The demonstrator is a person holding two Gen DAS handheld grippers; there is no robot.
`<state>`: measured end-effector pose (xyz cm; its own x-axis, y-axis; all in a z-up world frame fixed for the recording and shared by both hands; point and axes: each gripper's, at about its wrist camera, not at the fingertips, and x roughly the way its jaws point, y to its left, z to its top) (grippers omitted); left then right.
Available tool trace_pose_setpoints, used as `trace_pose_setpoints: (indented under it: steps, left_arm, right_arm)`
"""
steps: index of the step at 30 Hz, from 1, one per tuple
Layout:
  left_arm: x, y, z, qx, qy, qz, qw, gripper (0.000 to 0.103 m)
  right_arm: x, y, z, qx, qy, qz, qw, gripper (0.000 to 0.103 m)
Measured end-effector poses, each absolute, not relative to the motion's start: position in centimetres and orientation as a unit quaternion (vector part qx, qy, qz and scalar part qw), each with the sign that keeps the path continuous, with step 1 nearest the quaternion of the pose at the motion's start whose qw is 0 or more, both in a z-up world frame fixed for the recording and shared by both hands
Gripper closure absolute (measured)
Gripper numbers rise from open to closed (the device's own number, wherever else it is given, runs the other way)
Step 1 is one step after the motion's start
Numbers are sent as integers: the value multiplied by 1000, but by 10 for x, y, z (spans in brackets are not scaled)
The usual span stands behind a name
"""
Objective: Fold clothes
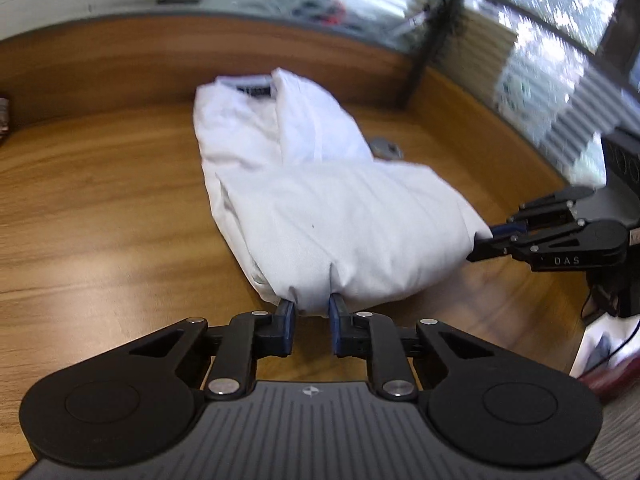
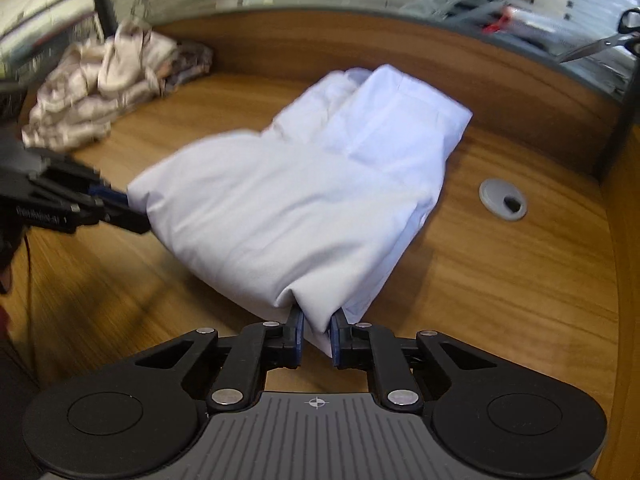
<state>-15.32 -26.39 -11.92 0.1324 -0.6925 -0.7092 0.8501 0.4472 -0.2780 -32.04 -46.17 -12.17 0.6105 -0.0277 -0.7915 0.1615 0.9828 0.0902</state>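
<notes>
A white shirt lies on the wooden table, partly folded, collar end far from me. My left gripper is shut on the near left corner of the shirt's lifted lower part. My right gripper is shut on the other corner of the shirt. Each gripper shows in the other's view: the right gripper at the right, the left gripper at the left. The held edge hangs between them above the table.
A heap of crumpled clothes lies at the table's back left in the right wrist view. A grey cable grommet sits in the table right of the shirt. A low wooden wall with glass above bounds the table's far edge.
</notes>
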Motion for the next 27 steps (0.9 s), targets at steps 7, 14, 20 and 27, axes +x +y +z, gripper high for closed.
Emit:
trace_pose_setpoints:
  steps: [7,14,20,27]
  left_arm:
    - [-130,-273,-76,29,395,-496,772,84]
    - [-75,-311,-45,-18,382,-475,793,84]
    - [-19,-368,-38,-11,363,-458,811,84]
    - [35,-440,-63,15,358,-458,814,84]
  right_arm:
    - [-314,-491,-76,120,377,-58,917,91]
    - [-274,-535,-41,151,320,-83,932,92]
    - [-220,-581,-36,166,299,-117,932,92]
    - [-156,-632,-59,159,305,-160,925,91]
